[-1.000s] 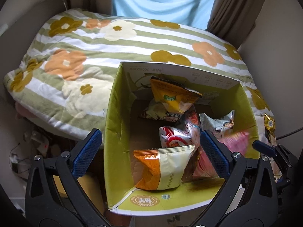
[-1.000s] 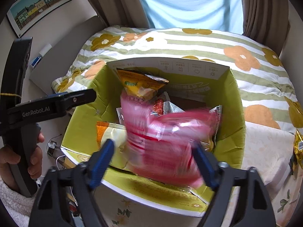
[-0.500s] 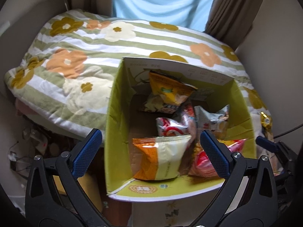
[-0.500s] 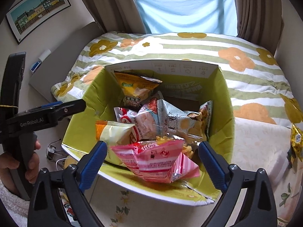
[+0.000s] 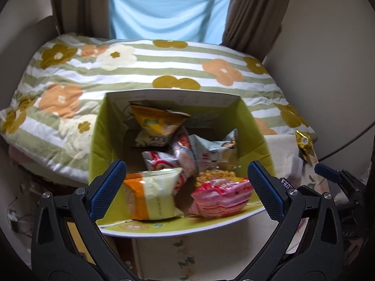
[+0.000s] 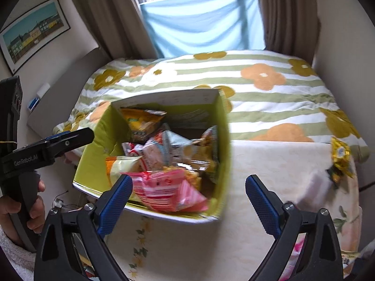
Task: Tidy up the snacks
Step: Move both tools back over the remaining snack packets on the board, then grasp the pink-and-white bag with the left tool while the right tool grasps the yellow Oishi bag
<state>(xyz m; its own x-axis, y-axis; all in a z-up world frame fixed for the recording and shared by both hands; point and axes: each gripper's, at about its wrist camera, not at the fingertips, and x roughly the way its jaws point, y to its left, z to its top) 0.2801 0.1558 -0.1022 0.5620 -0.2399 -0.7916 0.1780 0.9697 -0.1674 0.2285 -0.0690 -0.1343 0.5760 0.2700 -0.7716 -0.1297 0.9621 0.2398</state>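
Observation:
A green cardboard box (image 5: 98,140) (image 6: 93,157) holds several snack bags. A pink striped bag (image 5: 220,196) (image 6: 164,187) lies at its near side beside an orange-and-white bag (image 5: 152,194) (image 6: 117,166). A yellow bag (image 5: 159,121) (image 6: 140,119) leans at the back. My left gripper (image 5: 187,187) is open and empty, just in front of the box. My right gripper (image 6: 188,201) is open and empty, over the box's near right corner. A gold-wrapped snack (image 5: 304,142) (image 6: 341,159) lies on the table to the right.
The box stands on a table with a cream floral cloth (image 6: 269,164). Behind it is a bed with a striped flower quilt (image 5: 140,68) (image 6: 269,86), curtains and a window. The left gripper's handle and hand (image 6: 21,164) show at the left of the right wrist view.
The pink striped bag left my right gripper and dropped into the box's near side. Both grippers pulled back from the box; the right one swung toward the right.

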